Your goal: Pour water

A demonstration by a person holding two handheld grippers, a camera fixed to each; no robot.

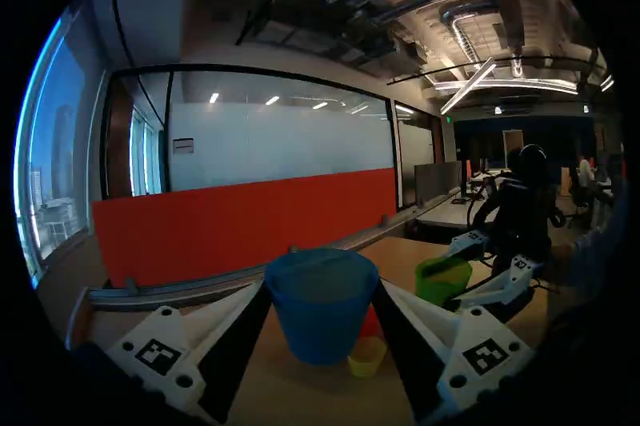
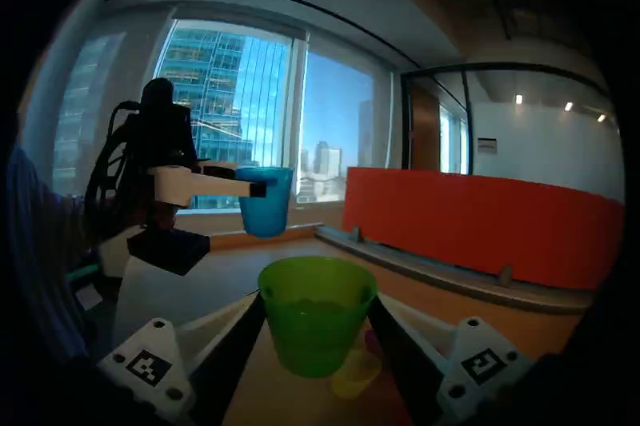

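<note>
The left gripper point(image 1: 322, 302) is closed to cup width on the blue cup point(image 1: 320, 322), pressed at both sides. The right gripper point(image 2: 317, 326) is likewise clamped on the green cup point(image 2: 317, 298). Both cups are held upright above the table point(image 1: 312, 394). The thin plastic is judged light, slick and easily squeezed, so a steady hold on the side walls is advised. A small yellow cup point(image 2: 354, 372) is seen near, just below. Open room is left between the grippers, and the table's far edge is bounded by a red partition point(image 2: 496, 218).

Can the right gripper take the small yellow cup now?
Probably not: the right gripper is shut on the green cup and must set it down first. The yellow cup lies just below, uncovered.
</note>
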